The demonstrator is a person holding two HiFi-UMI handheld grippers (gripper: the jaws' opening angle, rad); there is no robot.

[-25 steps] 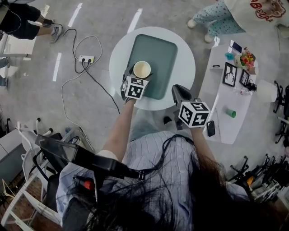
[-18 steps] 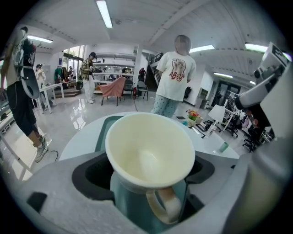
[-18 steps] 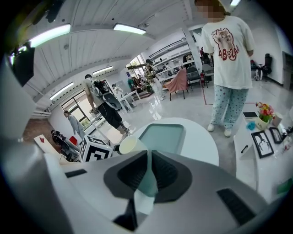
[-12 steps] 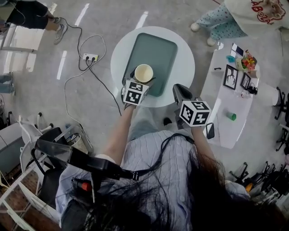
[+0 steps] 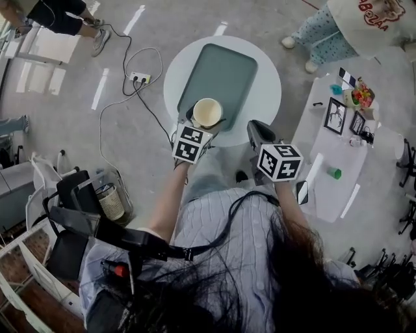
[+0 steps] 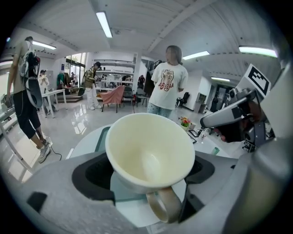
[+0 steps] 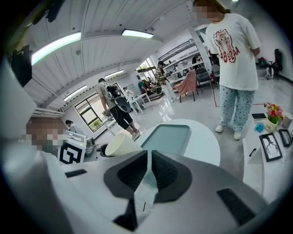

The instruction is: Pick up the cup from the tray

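Cup (image 6: 151, 153) gripped by left tool (image 5: 199, 123) — right tool (image 7: 149, 160) jaws together.

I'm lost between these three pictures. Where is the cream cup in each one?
Head view: the cup is in the upper centre, at the near end of the green tray.
Left gripper view: it fills the centre, between the fingers, with its handle toward the camera.
Right gripper view: it is left of centre, seen from the side.
Shared landmark: the person in the white printed T-shirt.
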